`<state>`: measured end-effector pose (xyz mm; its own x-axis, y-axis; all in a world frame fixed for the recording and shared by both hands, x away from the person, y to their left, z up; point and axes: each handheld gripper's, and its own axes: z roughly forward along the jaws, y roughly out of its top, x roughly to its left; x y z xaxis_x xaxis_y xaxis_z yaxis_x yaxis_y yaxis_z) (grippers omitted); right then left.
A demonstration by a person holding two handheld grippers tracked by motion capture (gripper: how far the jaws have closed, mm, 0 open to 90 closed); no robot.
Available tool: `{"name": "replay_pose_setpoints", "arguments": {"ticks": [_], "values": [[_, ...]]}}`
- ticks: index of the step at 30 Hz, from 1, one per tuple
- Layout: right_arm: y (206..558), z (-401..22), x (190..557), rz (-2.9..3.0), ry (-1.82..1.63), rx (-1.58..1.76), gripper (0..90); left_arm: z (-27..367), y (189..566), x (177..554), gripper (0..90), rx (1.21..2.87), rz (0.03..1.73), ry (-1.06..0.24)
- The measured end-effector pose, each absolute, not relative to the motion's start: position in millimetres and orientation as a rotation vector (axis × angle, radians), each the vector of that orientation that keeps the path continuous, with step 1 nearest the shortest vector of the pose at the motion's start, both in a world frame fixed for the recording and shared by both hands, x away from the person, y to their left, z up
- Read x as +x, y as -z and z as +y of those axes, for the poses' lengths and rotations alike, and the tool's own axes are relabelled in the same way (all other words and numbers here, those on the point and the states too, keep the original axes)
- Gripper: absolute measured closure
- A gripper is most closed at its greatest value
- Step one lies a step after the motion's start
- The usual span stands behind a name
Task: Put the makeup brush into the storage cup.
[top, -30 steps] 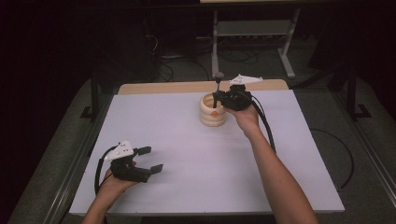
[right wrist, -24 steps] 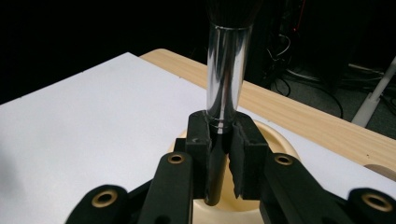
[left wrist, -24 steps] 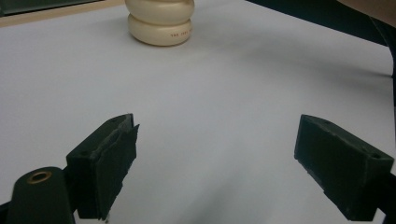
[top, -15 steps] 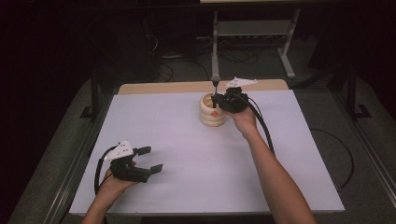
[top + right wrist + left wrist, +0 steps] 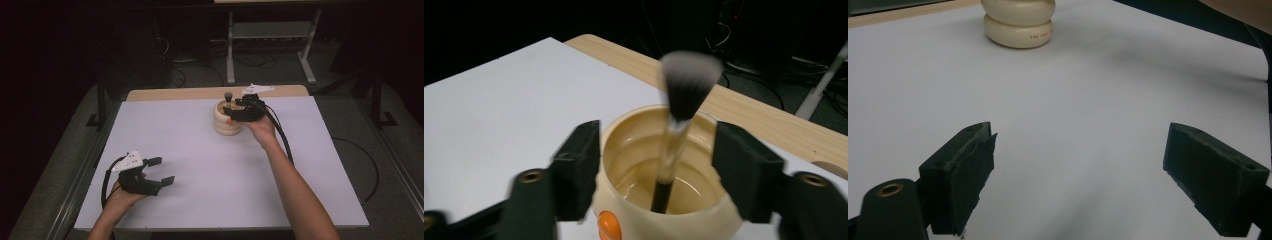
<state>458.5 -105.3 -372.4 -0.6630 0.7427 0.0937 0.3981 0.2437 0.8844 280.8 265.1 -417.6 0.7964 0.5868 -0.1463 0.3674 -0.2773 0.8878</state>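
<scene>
Just letting go of the makeup brush [image 5: 676, 135], now standing bristles-up in the cream jar [image 5: 227, 120], upper middle of the table [image 5: 190, 145]. Right tongs [image 5: 656, 170] just opening, released, straddling the jar. Left tongs [image 5: 162, 170] idling open, lower left. Next up, probably: backing straight out without tipping anything.

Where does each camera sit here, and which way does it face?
High view: above the person's side, looking forward and down on the table; both forearms, left gripper and right gripper show.
Left gripper view: rides the left gripper, looking across the table between its open jaws toward the cream pot.
Right gripper view: rides the right gripper, looking down into the pot with a makeup brush standing in it.
All three views share the pot.
</scene>
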Motion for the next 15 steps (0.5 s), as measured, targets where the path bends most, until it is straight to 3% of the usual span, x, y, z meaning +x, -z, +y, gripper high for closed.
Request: {"name": "replay_pose_setpoints", "arguments": {"ticks": [7,15], "values": [[367.7,-110.7,456.8,2.169,-1.414,1.056,16.5,265.2,417.7,280.8,12.6,1.896,0.726,-0.25],[368.4,-113.7,454.3,2.173,-1.411,1.056,11.0,266.6,416.3,280.7,12.6,1.891,0.736,-0.256]]}}
